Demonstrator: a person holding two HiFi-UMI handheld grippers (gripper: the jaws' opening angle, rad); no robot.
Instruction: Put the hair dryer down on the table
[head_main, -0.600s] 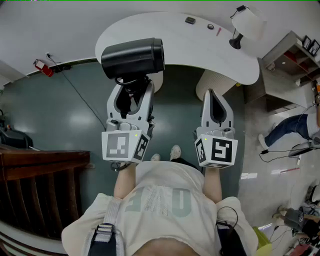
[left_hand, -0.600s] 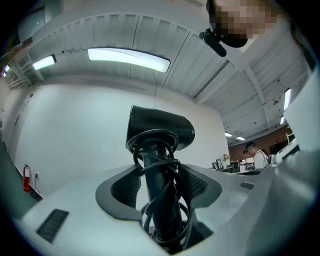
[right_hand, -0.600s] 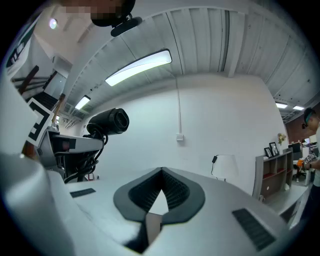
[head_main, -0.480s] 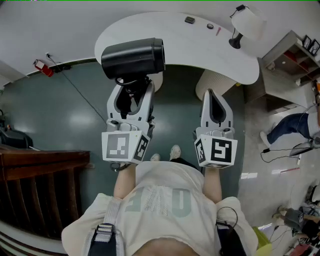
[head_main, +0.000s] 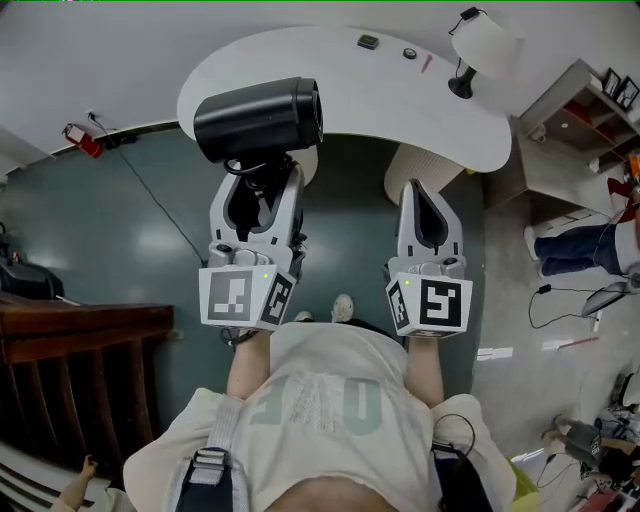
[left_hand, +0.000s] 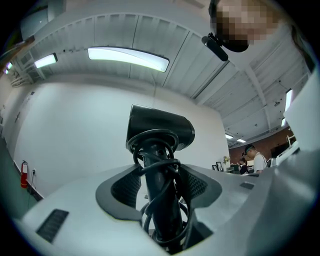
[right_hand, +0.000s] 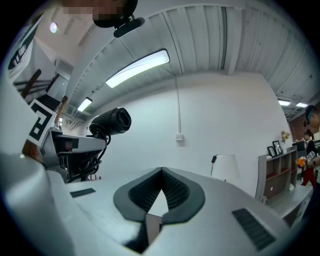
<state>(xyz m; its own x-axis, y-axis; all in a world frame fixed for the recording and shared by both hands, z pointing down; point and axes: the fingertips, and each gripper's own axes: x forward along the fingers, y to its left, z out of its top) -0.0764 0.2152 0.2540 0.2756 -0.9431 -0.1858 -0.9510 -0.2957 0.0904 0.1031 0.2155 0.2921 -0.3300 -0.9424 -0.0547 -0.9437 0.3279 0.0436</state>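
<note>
A black hair dryer (head_main: 260, 118) stands upright in my left gripper (head_main: 258, 170), its barrel pointing right above the near edge of the white table (head_main: 380, 95). The jaws are shut on its handle (left_hand: 161, 200), which has the black cord wound round it. In the left gripper view the dryer's head (left_hand: 160, 130) rises above the jaws. My right gripper (head_main: 427, 192) is held level beside it, to the right, shut with nothing between its fingertips. From the right gripper view the hair dryer (right_hand: 111, 121) shows at the left.
A white lamp (head_main: 482, 45) stands on the table's far right end, with small items (head_main: 368, 42) near the back. A ribbed white pedestal (head_main: 425, 165) holds the table up. A shelf unit (head_main: 585, 120) and a person's legs (head_main: 580, 250) are at the right; a wooden railing (head_main: 80, 370) at the left.
Both grippers and the hair dryer have shifted slightly to the left and forward in the view. The grip on the handle is unchanged.
</note>
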